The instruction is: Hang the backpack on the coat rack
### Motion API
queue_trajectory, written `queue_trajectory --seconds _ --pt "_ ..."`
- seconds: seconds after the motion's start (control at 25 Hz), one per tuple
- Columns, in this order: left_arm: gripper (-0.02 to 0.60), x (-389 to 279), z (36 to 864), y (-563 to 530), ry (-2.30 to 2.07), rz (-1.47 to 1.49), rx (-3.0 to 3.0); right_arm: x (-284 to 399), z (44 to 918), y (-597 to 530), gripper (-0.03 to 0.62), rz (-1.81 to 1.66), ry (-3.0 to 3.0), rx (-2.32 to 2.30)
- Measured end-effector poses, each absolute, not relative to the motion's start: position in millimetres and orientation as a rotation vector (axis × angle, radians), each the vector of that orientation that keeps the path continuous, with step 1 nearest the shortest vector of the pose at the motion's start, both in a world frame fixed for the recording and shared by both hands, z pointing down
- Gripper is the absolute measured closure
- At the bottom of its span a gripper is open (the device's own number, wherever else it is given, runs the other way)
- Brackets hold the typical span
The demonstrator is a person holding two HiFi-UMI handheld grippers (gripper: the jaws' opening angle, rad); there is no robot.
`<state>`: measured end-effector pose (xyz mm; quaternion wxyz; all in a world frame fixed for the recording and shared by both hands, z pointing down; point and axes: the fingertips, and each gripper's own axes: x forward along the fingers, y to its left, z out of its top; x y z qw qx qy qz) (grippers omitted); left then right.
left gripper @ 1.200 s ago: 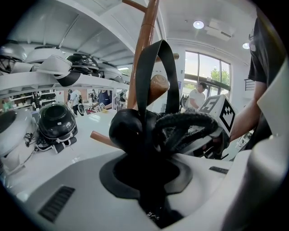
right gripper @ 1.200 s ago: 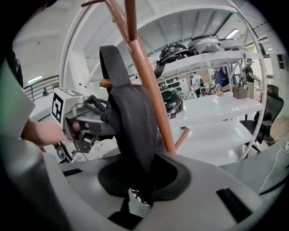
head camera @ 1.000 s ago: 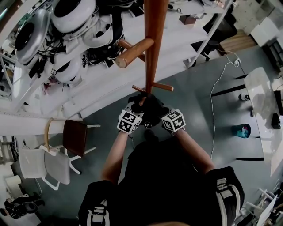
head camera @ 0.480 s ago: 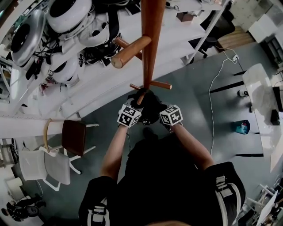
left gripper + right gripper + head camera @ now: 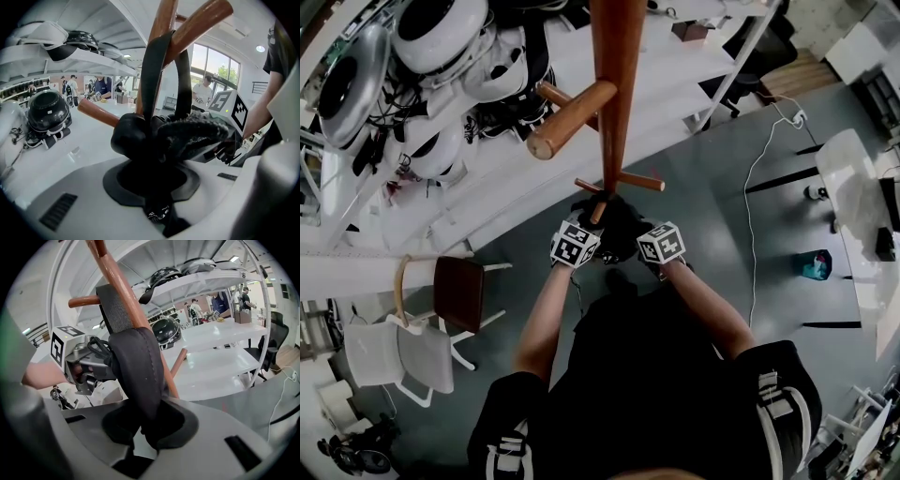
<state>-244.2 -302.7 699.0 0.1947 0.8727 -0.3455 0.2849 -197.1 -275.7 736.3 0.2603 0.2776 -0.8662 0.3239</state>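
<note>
Left gripper (image 5: 152, 187) and right gripper (image 5: 145, 427) are each clamped on black backpack (image 5: 614, 225) fabric, side by side against the pole. Carry loop (image 5: 157, 61) looks already over the peg (image 5: 201, 18) of the coat rack (image 5: 619, 84). Best move: lower both evenly until the peg takes the weight, check the loop sits at the peg root, then let go. Versus a second ago, grippers and backpack sit lower; grips unchanged.
</note>
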Motion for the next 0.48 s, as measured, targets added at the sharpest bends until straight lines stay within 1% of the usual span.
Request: queue_trajectory --seconds 0.48 --pt "0.483 -249 717 -307 -0.949 0.828 2.427 -199 752 -279 0.502 0.889 -2.312 0.751"
